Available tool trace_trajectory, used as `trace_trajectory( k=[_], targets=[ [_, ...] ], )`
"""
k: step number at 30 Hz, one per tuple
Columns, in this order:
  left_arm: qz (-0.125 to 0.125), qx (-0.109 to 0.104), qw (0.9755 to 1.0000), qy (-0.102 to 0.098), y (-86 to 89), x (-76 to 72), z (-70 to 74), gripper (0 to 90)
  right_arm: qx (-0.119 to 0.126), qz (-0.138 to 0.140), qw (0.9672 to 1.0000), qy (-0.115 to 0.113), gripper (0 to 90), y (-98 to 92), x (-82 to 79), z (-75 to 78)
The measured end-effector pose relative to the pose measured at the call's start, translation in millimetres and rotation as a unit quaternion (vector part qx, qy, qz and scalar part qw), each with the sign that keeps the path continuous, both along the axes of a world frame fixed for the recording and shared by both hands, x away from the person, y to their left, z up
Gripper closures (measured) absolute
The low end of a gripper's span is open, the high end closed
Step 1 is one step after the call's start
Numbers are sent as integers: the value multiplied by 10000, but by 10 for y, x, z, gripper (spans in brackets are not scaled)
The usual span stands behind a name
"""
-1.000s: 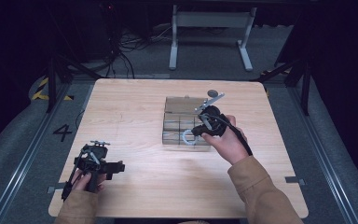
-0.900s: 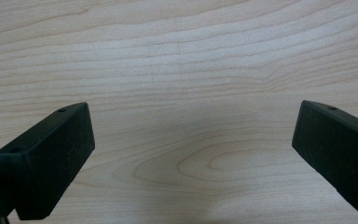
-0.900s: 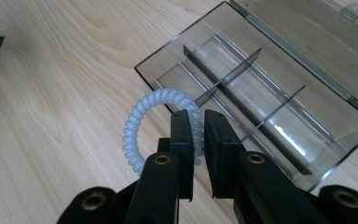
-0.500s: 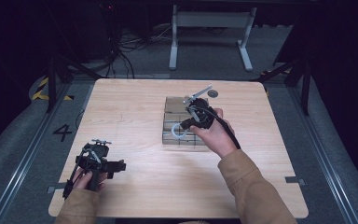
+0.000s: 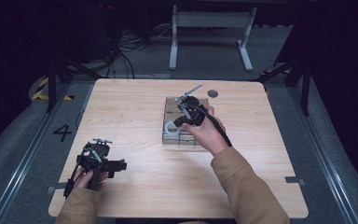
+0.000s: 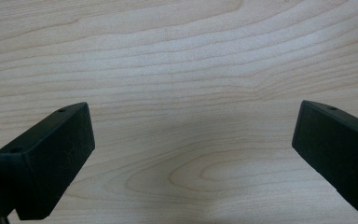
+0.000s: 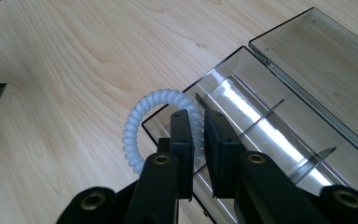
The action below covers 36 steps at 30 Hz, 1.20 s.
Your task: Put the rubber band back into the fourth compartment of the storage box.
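Here right claw (image 7: 196, 135) pinches white coil ring (image 7: 142, 123) over clear divided box (image 7: 279, 116) corner.

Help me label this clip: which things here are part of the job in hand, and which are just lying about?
In the job:
- right gripper, jaws shut on the coiled hair tie
- clear divided box, lid open; the tie hangs over its corner

Lying about:
- left gripper, jaws open over bare table
- small dark disc beyond the box
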<state>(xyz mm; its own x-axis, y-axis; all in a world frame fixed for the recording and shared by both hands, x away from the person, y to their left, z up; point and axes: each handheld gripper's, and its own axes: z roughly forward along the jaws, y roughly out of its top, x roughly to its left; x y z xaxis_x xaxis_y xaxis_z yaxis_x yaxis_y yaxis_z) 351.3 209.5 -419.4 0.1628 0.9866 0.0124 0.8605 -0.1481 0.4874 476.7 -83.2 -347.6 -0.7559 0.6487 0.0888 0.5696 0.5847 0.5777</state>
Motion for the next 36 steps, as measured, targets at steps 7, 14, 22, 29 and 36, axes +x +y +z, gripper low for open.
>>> trace_trajectory(
  k=[7, 14, 22, 29, 36],
  targets=[
    [-7, 1, 10000, 14, -2, 0, -1, 0, -67, -105, 9999, -27, 822, 20, 99, -103],
    [13, -22, 10000, 3, 0, 1, -8, 0, -127, -155, 9998, 38, 821, 47, 164, -234],
    [6, -24, 10000, 2, 3, 1, -6, 0, -158, -208, 9996, 75, 826, 80, 218, -348],
    [1, -29, 10000, 15, 7, 1, -5, 0, -213, -235, 9994, 138, 826, 91, 252, -447],
    [6, -22, 10000, 11, 4, 3, -9, 0, -212, -209, 9994, 175, 826, 111, 253, -504]
  ],
)
